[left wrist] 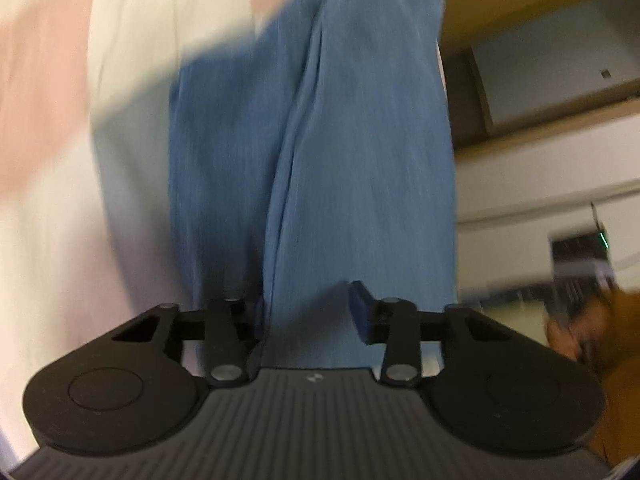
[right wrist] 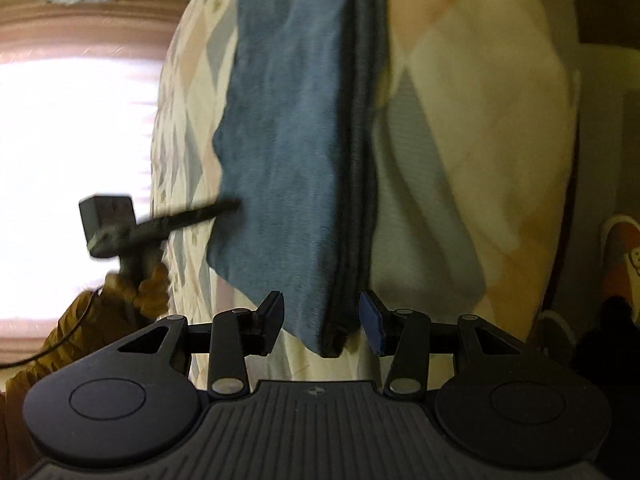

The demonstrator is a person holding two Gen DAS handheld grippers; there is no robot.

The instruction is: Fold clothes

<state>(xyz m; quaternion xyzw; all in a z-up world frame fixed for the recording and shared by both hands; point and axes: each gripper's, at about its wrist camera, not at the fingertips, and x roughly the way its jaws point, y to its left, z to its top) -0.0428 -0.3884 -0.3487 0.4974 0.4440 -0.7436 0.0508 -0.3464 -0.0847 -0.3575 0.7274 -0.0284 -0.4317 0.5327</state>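
A blue garment [left wrist: 320,140] runs from my left gripper [left wrist: 310,304] up the middle of the left wrist view. It fills the gap between the jaws and hides the left finger, and only the right blue pad [left wrist: 362,314] shows against the cloth. In the right wrist view the same garment [right wrist: 288,140], with its dark hem [right wrist: 358,160], ends in a corner between the fingers of my right gripper [right wrist: 320,308], which is shut on it. The left gripper [right wrist: 230,204] pinches the garment's left edge there. Under the garment lies a quilt [right wrist: 460,120] in cream, pink and pale blue.
A bright window [right wrist: 72,160] fills the left of the right wrist view, where a hand in a brown sleeve [right wrist: 148,292] holds the left tool. A shoe [right wrist: 624,256] lies on the floor at right. Pale cabinets [left wrist: 552,80] and a blurred hand [left wrist: 580,332] show right of the quilt [left wrist: 60,120].
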